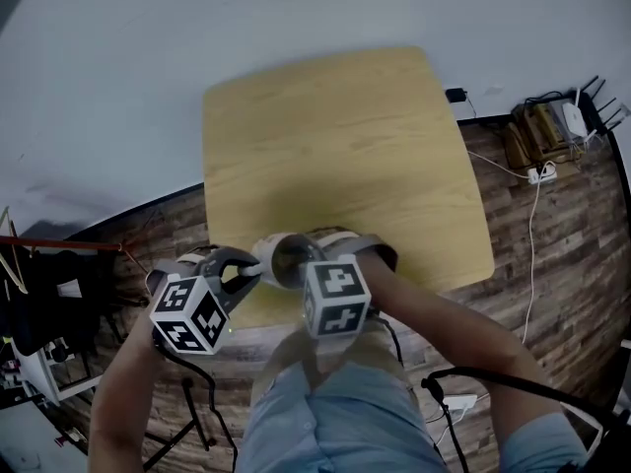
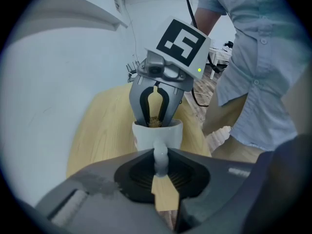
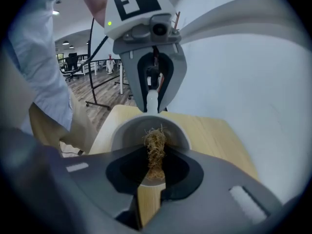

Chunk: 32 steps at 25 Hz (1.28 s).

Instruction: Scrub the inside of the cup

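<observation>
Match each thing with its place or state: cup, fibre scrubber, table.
Things:
1. cup
2. fibre scrubber
3. table

Places or states:
A. pale wood, standing on a dark plank floor
B. handle clamped by the left gripper
C. pinched by the right gripper, tuft inside the cup

Pairs: 1-B, 2-C, 3-A

In the right gripper view, the lower end of the brown fibrous scrubbing tuft (image 3: 155,147) is disappearing between the jaws of the right gripper (image 3: 155,172), whose body is covering the base of the white ceramic cup (image 3: 126,132). In the head view its marker cube (image 1: 335,296) is hiding most of the cup. The small things (image 1: 555,126) on the plank floor (image 1: 562,227), perhaps a router, are showing too small to tell.
</observation>
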{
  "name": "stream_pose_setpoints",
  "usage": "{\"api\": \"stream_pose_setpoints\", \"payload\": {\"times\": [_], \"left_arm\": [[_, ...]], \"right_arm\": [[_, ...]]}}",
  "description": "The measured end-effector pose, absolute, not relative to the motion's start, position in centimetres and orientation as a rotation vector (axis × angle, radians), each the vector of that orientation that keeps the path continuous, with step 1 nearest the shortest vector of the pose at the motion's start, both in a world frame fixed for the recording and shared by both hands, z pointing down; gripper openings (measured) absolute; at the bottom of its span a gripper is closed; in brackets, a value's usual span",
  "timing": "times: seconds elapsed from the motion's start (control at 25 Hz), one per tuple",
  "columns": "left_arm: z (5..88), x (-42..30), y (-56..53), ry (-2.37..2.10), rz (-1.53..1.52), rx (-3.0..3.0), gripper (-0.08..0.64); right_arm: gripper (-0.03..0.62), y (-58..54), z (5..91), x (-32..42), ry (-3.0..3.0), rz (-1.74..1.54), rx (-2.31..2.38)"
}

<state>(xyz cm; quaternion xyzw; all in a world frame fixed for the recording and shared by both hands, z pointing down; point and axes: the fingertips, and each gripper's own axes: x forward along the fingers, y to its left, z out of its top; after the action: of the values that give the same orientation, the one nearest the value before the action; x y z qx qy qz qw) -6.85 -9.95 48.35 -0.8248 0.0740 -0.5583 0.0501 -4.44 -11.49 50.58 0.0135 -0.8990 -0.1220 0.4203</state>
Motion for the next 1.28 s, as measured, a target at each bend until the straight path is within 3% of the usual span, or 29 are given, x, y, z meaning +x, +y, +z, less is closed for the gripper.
{"api": "stream_pose_setpoints", "payload": {"times": [0.36,1.04,1.28], "left_arm": [[48.3,-6.6,-9.9,0.263,-1.713,-2.447,0.067],[48.5,-6.4,-9.9,0.247,-1.773,-2.43,0.067],[48.6,-6.2,-10.0,0.22,-1.808,-2.417,0.067]], "right_arm": [[0.06,-10.6,52.0,-4.0,-2.202,-0.114,-0.074],[0.058,-9.3,49.3,-5.0,-2.443,0.616,-0.234],[0.058,-10.9,48.1,-4.3,-2.524,0.572,-0.107]]}}
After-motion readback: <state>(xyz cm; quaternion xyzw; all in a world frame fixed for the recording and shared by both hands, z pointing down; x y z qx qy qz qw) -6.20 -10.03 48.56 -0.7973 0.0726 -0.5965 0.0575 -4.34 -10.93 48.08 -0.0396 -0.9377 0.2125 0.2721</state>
